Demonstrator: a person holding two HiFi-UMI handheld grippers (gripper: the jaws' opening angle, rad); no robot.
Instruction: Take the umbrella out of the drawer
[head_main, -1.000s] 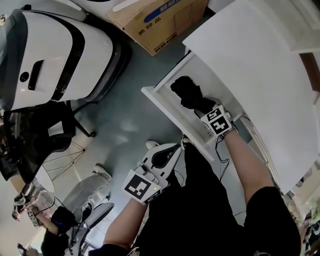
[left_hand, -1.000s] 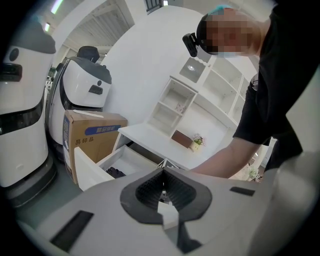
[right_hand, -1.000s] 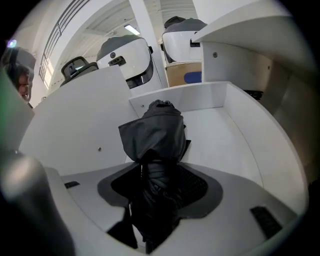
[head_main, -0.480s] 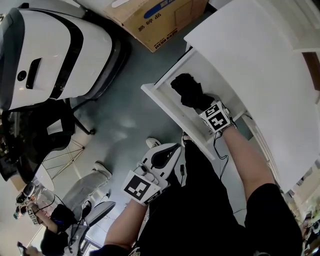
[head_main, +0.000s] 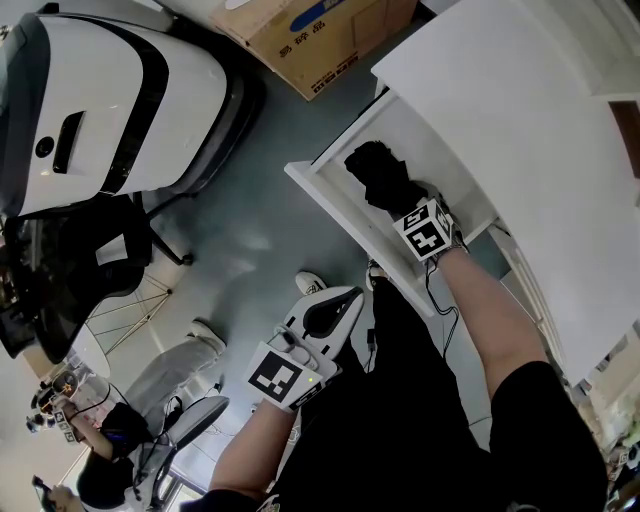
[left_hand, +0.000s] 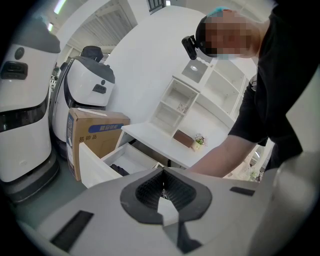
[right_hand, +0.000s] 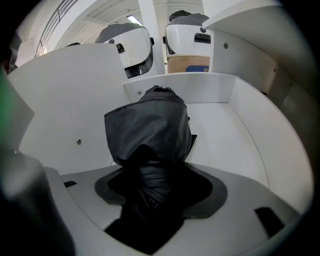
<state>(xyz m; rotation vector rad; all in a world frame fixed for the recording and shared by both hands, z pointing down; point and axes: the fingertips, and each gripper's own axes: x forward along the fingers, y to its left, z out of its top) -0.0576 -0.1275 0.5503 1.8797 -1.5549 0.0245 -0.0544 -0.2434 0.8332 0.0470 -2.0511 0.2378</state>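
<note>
A folded black umbrella (head_main: 378, 178) lies inside the open white drawer (head_main: 330, 205). My right gripper (head_main: 402, 207) reaches down into the drawer at the umbrella's near end. In the right gripper view the umbrella (right_hand: 150, 130) runs between the jaws of the right gripper (right_hand: 155, 192), which are opening around it, and the pads do not visibly press on it. The drawer's white walls (right_hand: 215, 87) surround it. My left gripper (head_main: 322, 315) hangs low in front of the body, away from the drawer; its pads (left_hand: 162, 185) meet with nothing between them. The left gripper view shows the drawer (left_hand: 95, 165) from the side.
A white desk top (head_main: 520, 120) overhangs the drawer on the right. A cardboard box (head_main: 320, 40) stands beyond it, beside a large white robot body (head_main: 100, 100). A black office chair (head_main: 110, 260) and a seated person (head_main: 150, 400) are at the left.
My right gripper has crept a little further into the drawer towards the umbrella. The left gripper has stayed where it was.
</note>
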